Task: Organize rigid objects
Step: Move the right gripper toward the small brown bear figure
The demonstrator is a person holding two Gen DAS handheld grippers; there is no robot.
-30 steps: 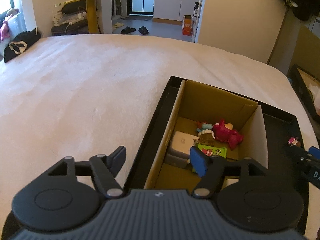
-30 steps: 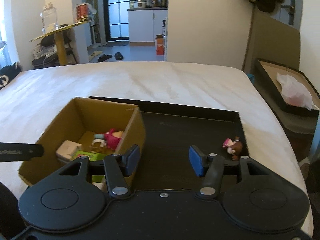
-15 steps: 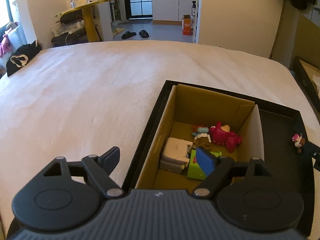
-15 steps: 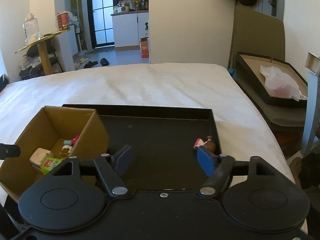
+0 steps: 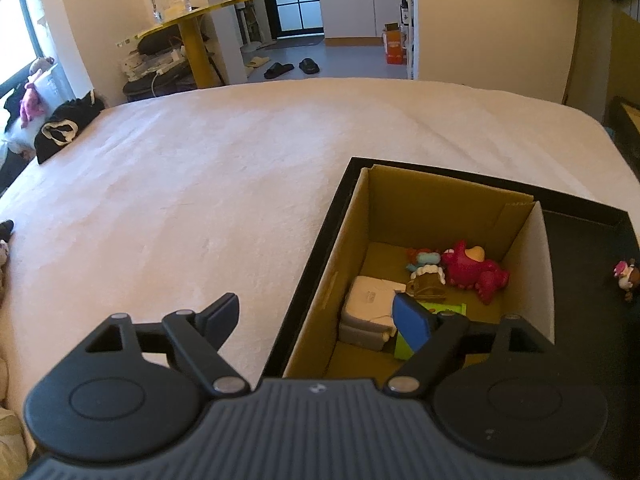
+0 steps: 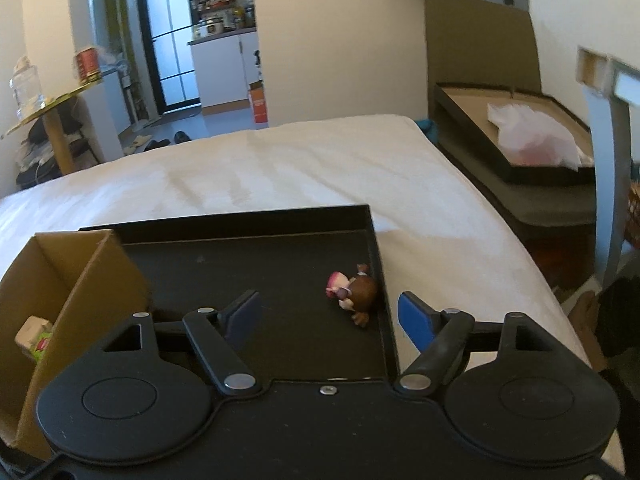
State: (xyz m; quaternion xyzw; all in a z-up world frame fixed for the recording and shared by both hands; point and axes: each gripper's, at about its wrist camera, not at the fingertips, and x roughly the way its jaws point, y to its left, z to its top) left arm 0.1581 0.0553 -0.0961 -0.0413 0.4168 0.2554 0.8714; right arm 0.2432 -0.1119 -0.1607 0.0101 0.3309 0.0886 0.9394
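Note:
A cardboard box (image 5: 448, 204) stands in the left end of a black tray (image 6: 248, 256) on the bed. It holds a pink toy (image 5: 472, 270), a white-grey block (image 5: 370, 312), a green item (image 5: 448, 310) and a small figure (image 5: 426, 276). A small brown and pink figurine (image 6: 354, 292) lies by the tray's right wall and also shows in the left wrist view (image 5: 626, 274). My left gripper (image 5: 320, 320) is open and empty above the box's near left corner. My right gripper (image 6: 330, 316) is open and empty, just short of the figurine.
The white bedspread (image 5: 200, 184) stretches left and behind the tray. Another tray with a plastic bag (image 6: 532, 136) stands off the bed's right side. A yellow side table (image 5: 192, 36) with a jar stands beyond the bed. A black garment (image 5: 60, 128) lies at the far left.
My right gripper has swung right and moved up to the figurine, opening wider. My left gripper has drawn back a little from the box and stays open.

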